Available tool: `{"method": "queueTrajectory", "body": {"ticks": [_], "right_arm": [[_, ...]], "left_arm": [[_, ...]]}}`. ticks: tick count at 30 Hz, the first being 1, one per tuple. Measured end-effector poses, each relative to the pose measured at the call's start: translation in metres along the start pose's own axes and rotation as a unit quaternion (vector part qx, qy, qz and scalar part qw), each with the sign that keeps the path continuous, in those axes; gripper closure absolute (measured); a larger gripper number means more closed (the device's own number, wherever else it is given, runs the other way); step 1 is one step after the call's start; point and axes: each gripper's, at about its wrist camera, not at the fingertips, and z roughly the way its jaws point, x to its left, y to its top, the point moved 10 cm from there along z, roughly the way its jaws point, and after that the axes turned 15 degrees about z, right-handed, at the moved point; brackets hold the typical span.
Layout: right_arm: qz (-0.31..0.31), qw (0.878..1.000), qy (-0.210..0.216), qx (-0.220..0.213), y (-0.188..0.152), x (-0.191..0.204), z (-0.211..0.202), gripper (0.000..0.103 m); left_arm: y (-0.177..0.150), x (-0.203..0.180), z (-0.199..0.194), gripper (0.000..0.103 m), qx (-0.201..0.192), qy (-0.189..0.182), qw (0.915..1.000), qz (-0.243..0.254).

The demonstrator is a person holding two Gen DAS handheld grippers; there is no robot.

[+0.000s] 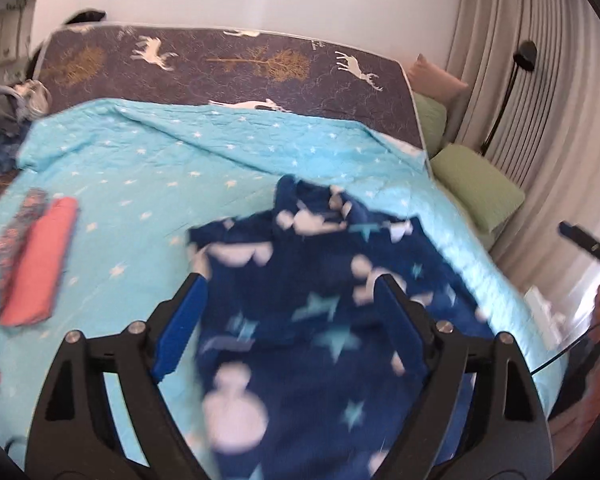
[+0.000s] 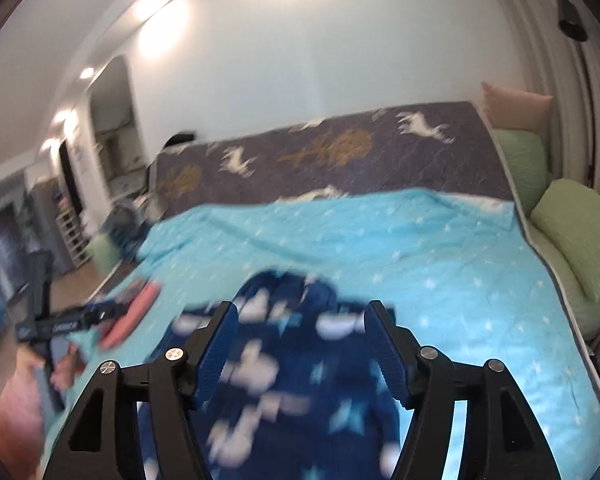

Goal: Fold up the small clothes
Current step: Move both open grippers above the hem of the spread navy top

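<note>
The left claw (image 1: pixel 290 284) stands wide apart, its 2 blue-padded fingers (image 1: pixel 180 328) spread with clear space between them, and it has hold of nothing. Beyond and below the gap between those fingers lies the dark navy fleece garment printed with white clouds and pale blue stars (image 1: pixel 312 320), spread loosely and rumpled on the turquoise quilted bedspread dotted with small white stars (image 1: pixel 140 184). The picture is smeared, so whether the cloth touches either pad cannot be told; it appears to lie on the bed, apart from them.

Well to the left of the left claw, on the same bedspread, rest 2 folded pieces side by side and touching: a coral-pink folded cloth (image 1: pixel 40 268) and, on its outer side, a folded floral-patterned cloth (image 1: pixel 14 240). Far ahead, a grey mattress panel printed with white deer and golden trees (image 1: pixel 228 64) leans upright against the wall. To the right of it sit light green pillows (image 1: pixel 476 188).

The right claw (image 2: pixel 300 312) is likewise parted, somewhat less widely, with nothing pinched between its blue pads (image 2: pixel 216 352). The same navy garment (image 2: pixel 292 380) lies ahead of and beneath its gap on the bedspread (image 2: pixel 440 260), blurred. Off to its left, the left claw's black body (image 2: pixel 60 322) shows low beside the bed's edge.
</note>
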Motion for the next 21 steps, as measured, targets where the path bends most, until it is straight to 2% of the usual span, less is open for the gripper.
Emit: {"method": "queueTrajectory", "body": {"ticks": [3, 7, 9, 14, 17, 21], "right_arm": [[-0.004, 1.0, -0.01, -0.001, -0.02, -0.005, -0.043, 0.035], [-0.022, 0.999, -0.029, -0.036, -0.033, -0.006, -0.097, 0.029], [-0.03, 0.998, -0.022, -0.049, -0.038, 0.0, -0.122, 0.026], [-0.073, 0.995, -0.014, -0.061, -0.065, 0.019, -0.168, 0.022], [-0.104, 0.993, -0.02, -0.047, -0.092, 0.025, -0.181, 0.021], [-0.125, 0.989, -0.044, -0.059, -0.114, 0.027, -0.214, 0.021]], "left_arm": [[-0.022, 0.001, -0.033, 0.016, -0.007, 0.022, 0.9997, 0.003], [-0.046, -0.002, -0.069, 0.011, -0.017, 0.039, 0.9991, -0.001], [-0.058, -0.005, -0.085, 0.01, -0.022, 0.049, 0.9986, -0.001], [-0.086, -0.035, -0.097, 0.01, -0.009, 0.028, 0.9995, 0.007], [-0.103, -0.064, -0.1, 0.01, -0.001, 0.007, 0.9995, 0.031], [-0.12, -0.108, -0.1, 0.01, 0.009, -0.022, 0.9972, 0.071]]}}
